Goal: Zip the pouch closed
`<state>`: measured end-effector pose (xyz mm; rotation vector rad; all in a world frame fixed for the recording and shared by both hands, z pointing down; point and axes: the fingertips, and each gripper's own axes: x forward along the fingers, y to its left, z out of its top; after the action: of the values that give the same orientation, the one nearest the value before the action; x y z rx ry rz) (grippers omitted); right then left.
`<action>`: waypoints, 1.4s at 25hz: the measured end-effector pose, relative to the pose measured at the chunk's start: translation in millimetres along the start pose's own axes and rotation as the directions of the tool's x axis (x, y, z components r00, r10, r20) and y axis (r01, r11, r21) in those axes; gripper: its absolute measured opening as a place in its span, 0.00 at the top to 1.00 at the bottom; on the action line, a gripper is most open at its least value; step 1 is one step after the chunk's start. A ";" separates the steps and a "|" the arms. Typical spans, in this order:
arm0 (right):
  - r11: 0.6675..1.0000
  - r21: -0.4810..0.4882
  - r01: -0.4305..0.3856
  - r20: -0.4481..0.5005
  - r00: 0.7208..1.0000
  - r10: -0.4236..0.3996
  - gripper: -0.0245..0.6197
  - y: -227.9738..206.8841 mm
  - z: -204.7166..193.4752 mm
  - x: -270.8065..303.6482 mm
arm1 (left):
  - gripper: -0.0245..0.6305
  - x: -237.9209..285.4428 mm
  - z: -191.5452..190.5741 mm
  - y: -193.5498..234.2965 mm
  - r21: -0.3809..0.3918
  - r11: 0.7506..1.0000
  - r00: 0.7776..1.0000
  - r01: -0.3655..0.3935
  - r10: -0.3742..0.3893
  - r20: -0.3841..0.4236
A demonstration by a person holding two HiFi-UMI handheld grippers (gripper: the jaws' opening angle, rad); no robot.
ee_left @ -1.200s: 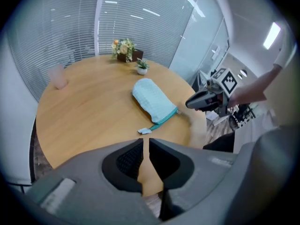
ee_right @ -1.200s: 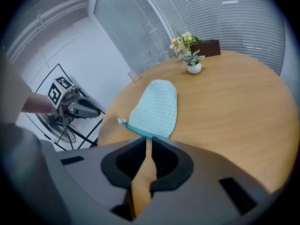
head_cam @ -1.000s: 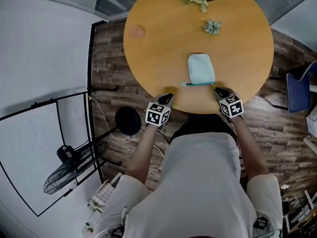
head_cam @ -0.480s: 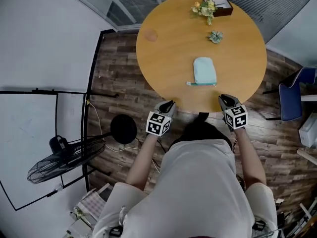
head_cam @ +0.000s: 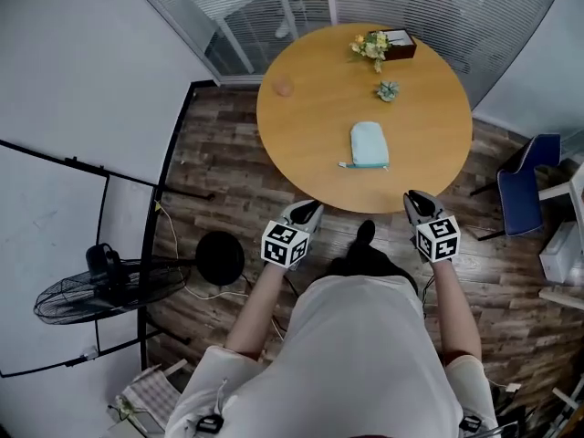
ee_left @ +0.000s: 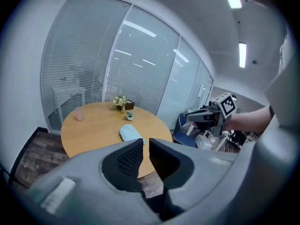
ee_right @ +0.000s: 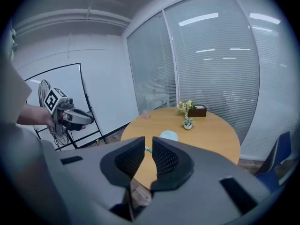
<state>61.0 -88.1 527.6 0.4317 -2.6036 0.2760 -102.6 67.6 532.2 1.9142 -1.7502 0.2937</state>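
Note:
A light blue pouch (head_cam: 369, 144) lies flat on the round wooden table (head_cam: 310, 117), with its zip edge and a small teal pull toward the near rim. The pouch (ee_left: 130, 133) shows small and distant past the left jaws, and the pouch (ee_right: 169, 135) sits just above the right jaws. My left gripper (head_cam: 313, 208) and right gripper (head_cam: 415, 196) hang in the air short of the table's near edge, well apart from the pouch. Both pairs of jaws stand shut with nothing between them.
At the table's far side stand a flower bunch (head_cam: 370, 46), a dark box (head_cam: 400, 42), a small potted plant (head_cam: 388, 90) and a pink cup (head_cam: 284, 87). A blue chair (head_cam: 518, 194) is at the right. A floor fan (head_cam: 91, 295) and a whiteboard frame stand at the left.
Both grippers have drawn back from the table's near edge and the view has pulled away. The table looks smaller and farther. The pouch has not moved.

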 end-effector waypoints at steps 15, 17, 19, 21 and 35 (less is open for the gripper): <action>0.998 -0.066 -0.002 0.132 0.991 0.010 0.90 -3.2 51.3 -81.6 | 0.92 -28.9 69.4 -62.2 0.060 0.997 0.986 -0.051 0.041 0.160; 0.997 -0.075 -0.014 0.144 0.989 0.025 0.90 -9.2 59.2 -86.8 | 0.92 -30.3 78.7 -64.8 0.058 0.995 0.983 -0.081 0.070 0.170; 0.996 -0.082 -0.031 0.149 0.988 0.043 0.90 -15.4 65.3 -92.7 | 0.92 -31.9 86.0 -68.6 0.048 0.993 0.979 -0.110 0.100 0.178; 0.995 -0.093 -0.044 0.149 0.987 0.057 0.90 -22.2 71.5 -98.8 | 0.92 -33.6 92.7 -73.3 0.035 0.990 0.974 -0.137 0.128 0.189; 0.989 -0.124 -0.080 0.149 0.984 0.098 0.95 -45.5 87.4 -126.0 | 0.92 -52.1 118.4 -101.6 -0.010 0.974 0.940 -0.225 0.220 0.261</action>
<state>144.5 -122.1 395.5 0.3066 -2.7784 0.1224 -33.1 54.2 383.7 1.8364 -2.1509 0.1436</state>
